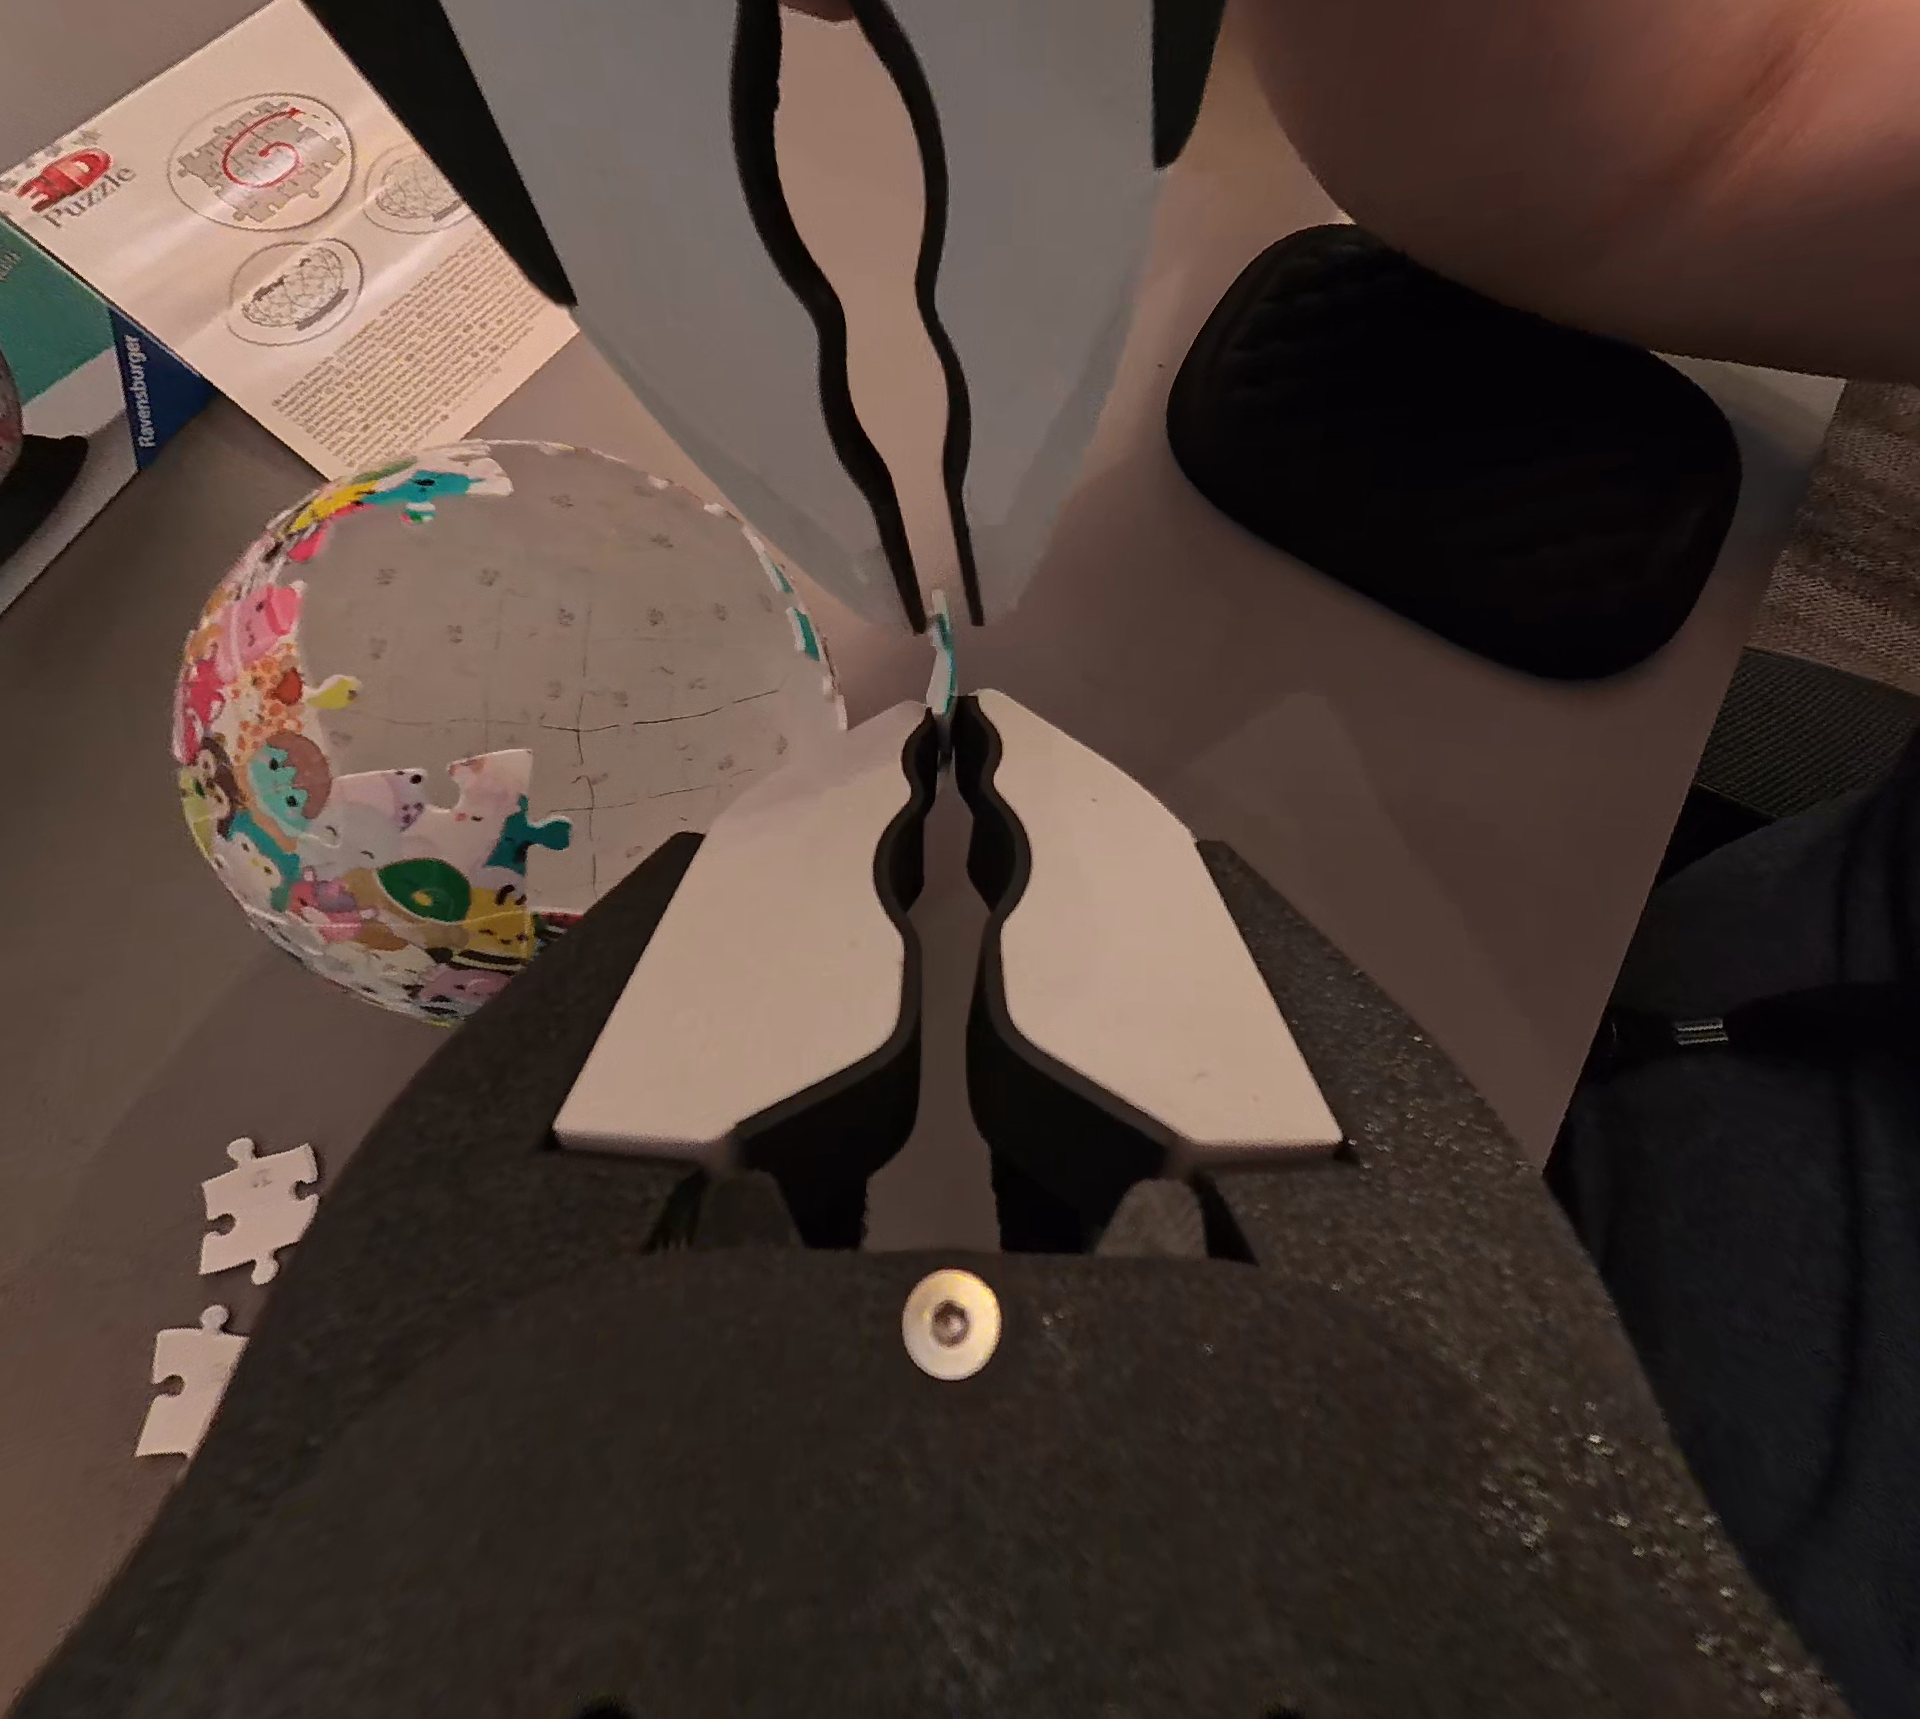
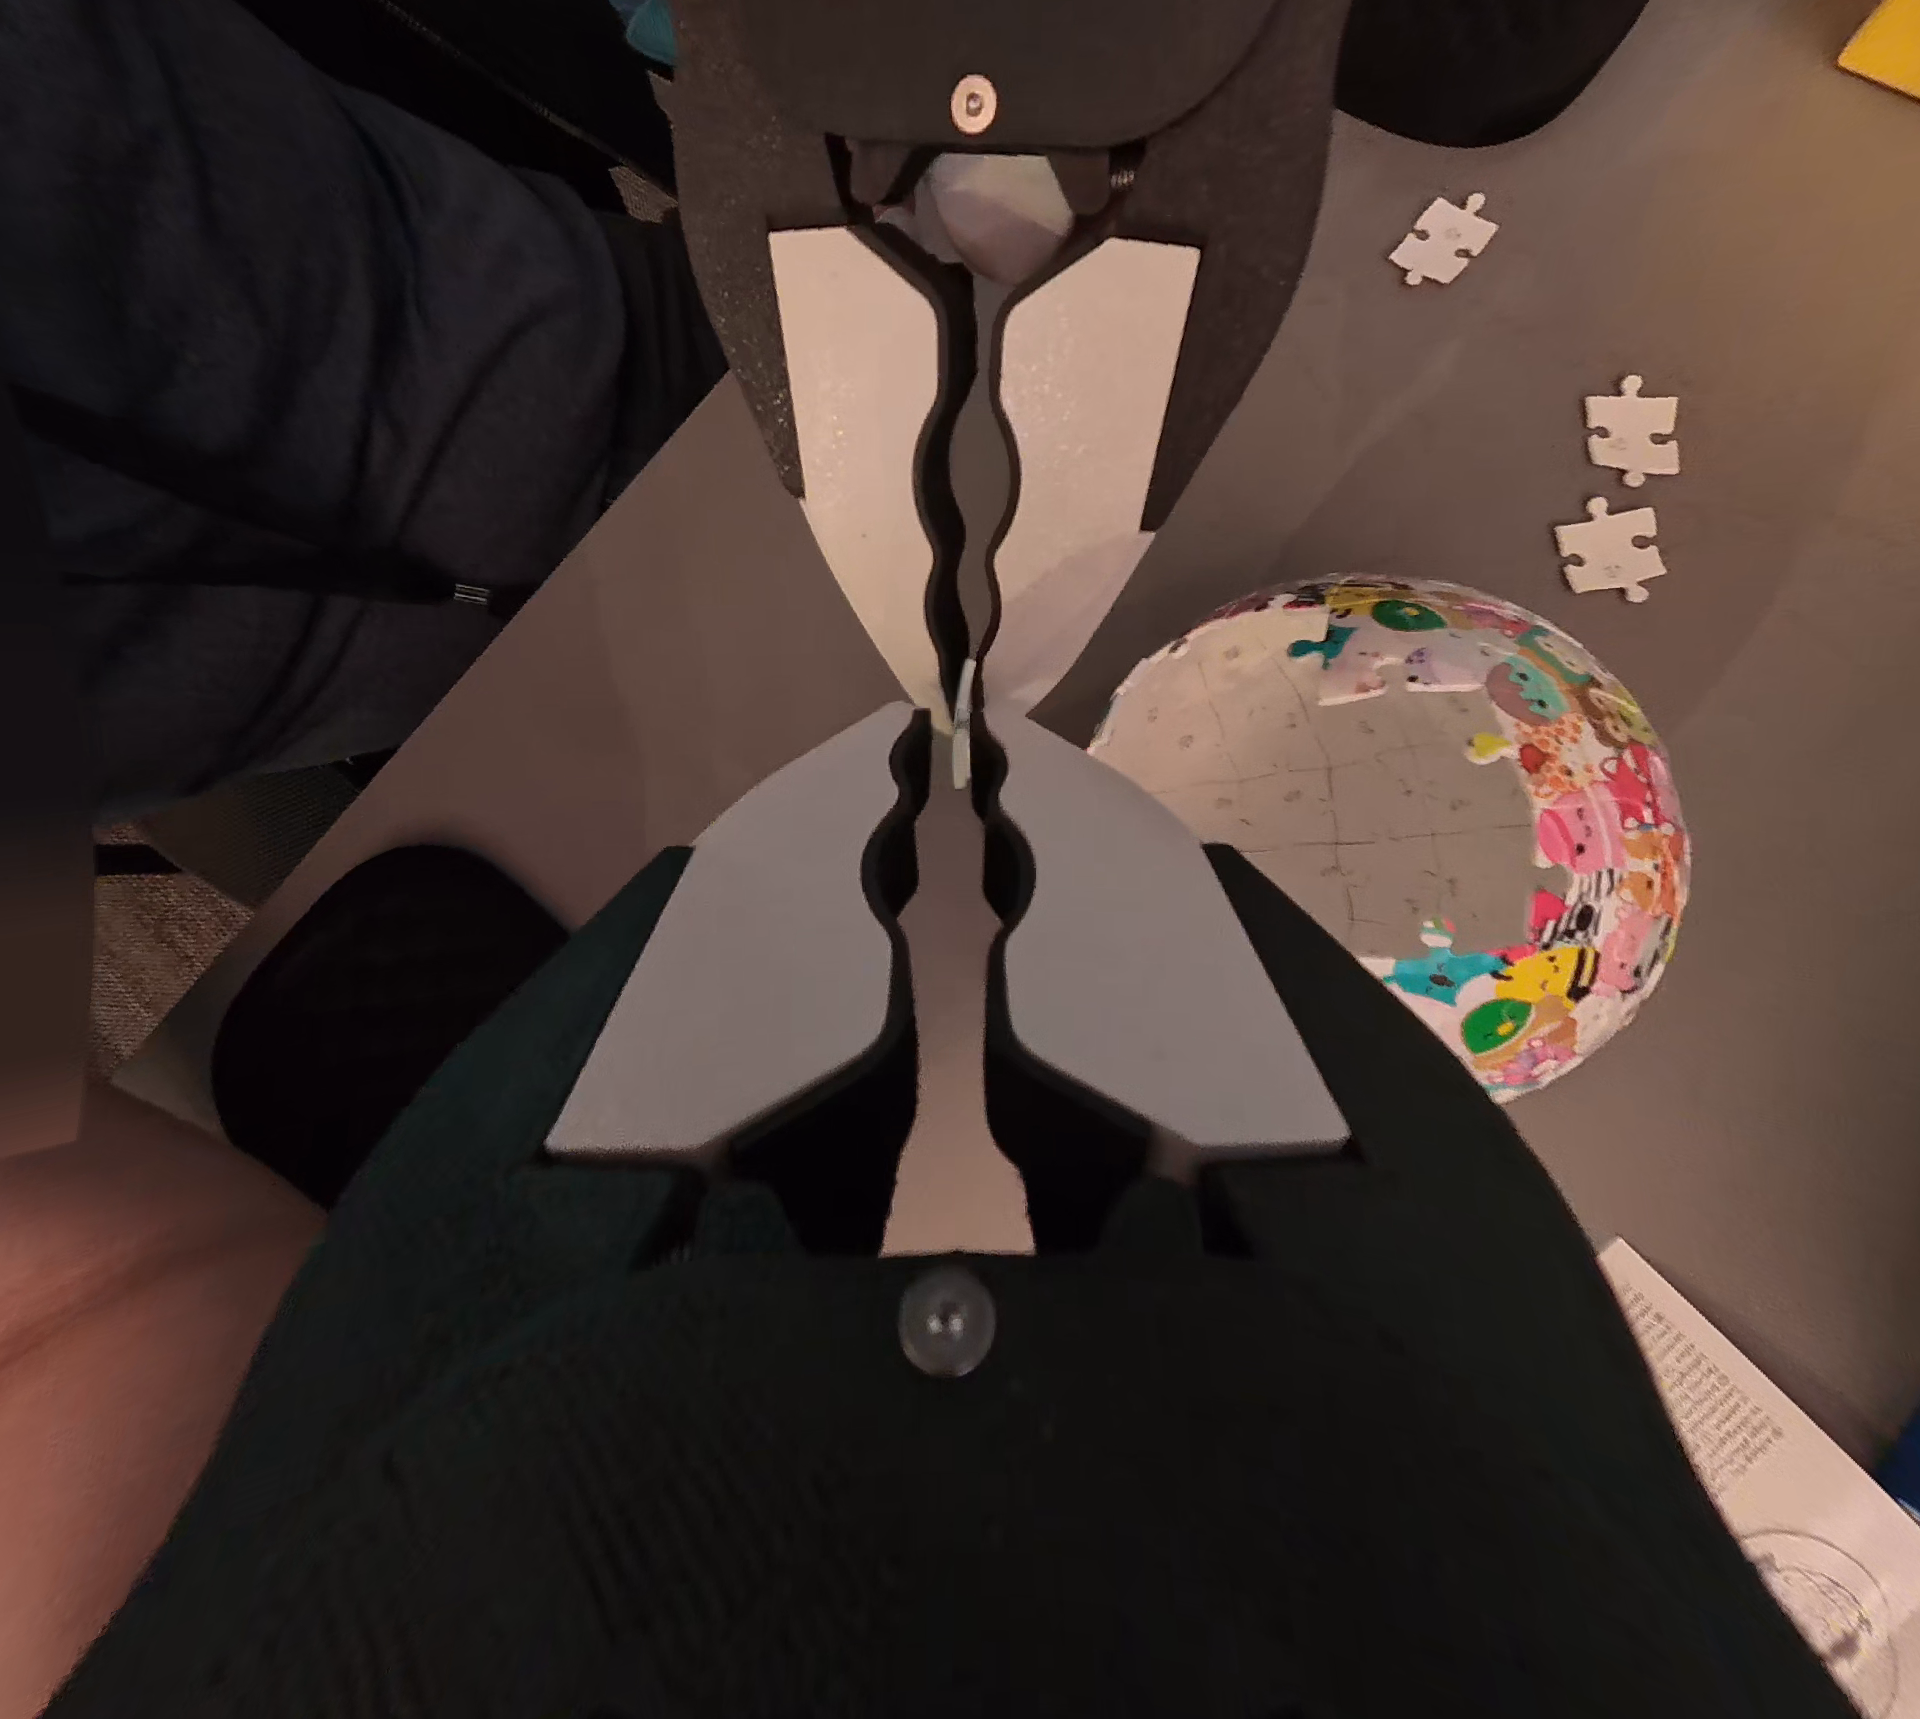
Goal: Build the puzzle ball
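The partly built puzzle ball (image 1: 540, 651) lies on the grey table (image 1: 94, 838), colourful outside with its grey inner side showing; it also shows in the right wrist view (image 2: 1351, 817). My two grippers meet tip to tip beside it. The left gripper (image 1: 948, 711) is shut on one edge of a small puzzle piece (image 1: 942, 656), seen edge-on. The right gripper (image 2: 951, 739) comes from the opposite side. Its jaws stand narrowly apart around the other end of the piece (image 2: 964, 734). In the right wrist view the left gripper (image 2: 968, 667) pinches the piece.
Loose white pieces (image 1: 255, 1207) (image 2: 1631, 428) lie near the ball. An instruction sheet (image 1: 343, 246) and the puzzle box (image 1: 73, 360) are behind it. A black pad (image 1: 1455, 464) sits by the table edge. A person's forearm (image 1: 1558, 59) and a yellow object (image 2: 1881, 7) are near. The grippers are tip to tip, or close to it.
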A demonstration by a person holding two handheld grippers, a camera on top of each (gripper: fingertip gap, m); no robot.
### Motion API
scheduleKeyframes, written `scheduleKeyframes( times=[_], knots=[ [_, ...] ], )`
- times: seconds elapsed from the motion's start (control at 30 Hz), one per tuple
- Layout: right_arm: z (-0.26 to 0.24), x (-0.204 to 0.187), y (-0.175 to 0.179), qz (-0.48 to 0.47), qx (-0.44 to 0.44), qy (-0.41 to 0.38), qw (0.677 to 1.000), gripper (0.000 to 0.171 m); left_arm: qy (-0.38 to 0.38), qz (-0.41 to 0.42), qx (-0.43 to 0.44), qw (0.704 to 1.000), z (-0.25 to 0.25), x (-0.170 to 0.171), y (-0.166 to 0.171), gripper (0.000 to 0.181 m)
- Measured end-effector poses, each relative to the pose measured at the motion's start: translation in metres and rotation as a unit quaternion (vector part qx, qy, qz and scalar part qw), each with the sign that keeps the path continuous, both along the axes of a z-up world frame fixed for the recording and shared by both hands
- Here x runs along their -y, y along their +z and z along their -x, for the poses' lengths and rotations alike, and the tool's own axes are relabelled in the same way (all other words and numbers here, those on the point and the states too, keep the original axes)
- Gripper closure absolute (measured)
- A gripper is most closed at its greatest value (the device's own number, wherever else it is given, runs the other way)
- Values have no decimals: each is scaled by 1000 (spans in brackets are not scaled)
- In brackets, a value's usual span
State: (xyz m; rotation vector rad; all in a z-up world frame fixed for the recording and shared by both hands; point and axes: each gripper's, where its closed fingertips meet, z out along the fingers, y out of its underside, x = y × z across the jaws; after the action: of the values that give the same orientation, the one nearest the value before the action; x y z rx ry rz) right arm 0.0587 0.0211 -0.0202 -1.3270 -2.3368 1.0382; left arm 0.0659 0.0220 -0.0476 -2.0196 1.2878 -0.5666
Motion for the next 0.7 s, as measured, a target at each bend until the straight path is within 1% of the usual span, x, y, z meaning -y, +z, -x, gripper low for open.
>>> scheduleKeyframes(
  times=[0.2,0.27,0.4,0.43,0.5,0.57,0.7],
  knots=[
    [1,-1,-5,-12,9,-2,1000,168,-2,-9,-4,1000,-1,-2,2,178],
    [0,1,-6,-2,8,0,1000,168,-9,-4,-6,1000,-1,1,1,178],
    [-2,-8,-17,9,20,-24,999,168,-10,-5,-25,1000,4,0,2,140],
    [-2,-12,-20,16,22,-33,999,168,-16,-1,-30,999,7,1,3,134],
    [-4,-15,-27,29,34,-43,998,168,-29,16,-49,998,13,2,2,115],
    [-5,-19,-35,25,51,-51,997,168,-44,52,-71,995,16,5,-3,100],
    [-1,-16,-38,31,57,-44,997,168,-64,94,-111,987,14,5,-11,99]
  ],
)
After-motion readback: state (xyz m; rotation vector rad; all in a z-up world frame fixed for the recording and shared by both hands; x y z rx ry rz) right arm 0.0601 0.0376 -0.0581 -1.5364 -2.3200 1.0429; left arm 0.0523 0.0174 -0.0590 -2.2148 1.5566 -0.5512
